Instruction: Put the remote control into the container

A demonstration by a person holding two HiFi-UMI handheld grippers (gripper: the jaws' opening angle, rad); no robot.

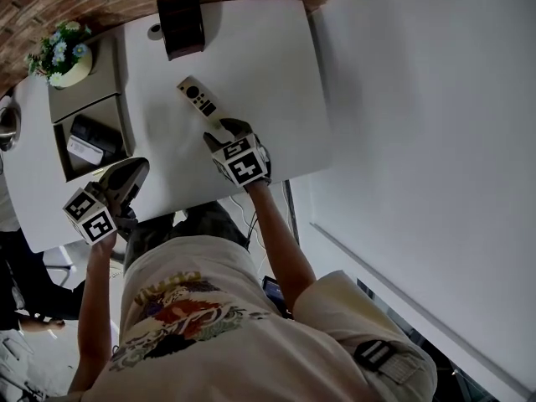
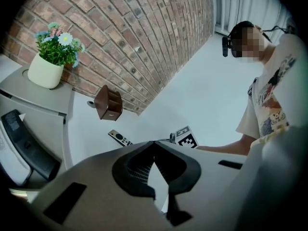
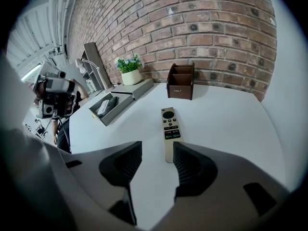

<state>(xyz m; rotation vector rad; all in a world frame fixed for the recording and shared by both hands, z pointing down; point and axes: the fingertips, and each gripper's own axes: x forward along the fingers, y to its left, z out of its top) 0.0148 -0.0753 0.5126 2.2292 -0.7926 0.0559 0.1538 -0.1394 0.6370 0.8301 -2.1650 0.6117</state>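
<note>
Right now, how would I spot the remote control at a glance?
On the white table under the brick wall, look between the brown wooden box and the right gripper. The remote control lies flat there: a slim pale bar with dark buttons, alone on bare tabletop.

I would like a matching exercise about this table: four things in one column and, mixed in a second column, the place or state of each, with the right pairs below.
1. remote control
2. plant pot
3. brown box
4. left tongs

a. shut, nothing between them
b. on the grey stand beside the container
c. flat on the white table, just ahead of the open right tongs
d. upright on the table near the brick wall

Pairs: 1-c, 2-b, 3-d, 4-a
</note>
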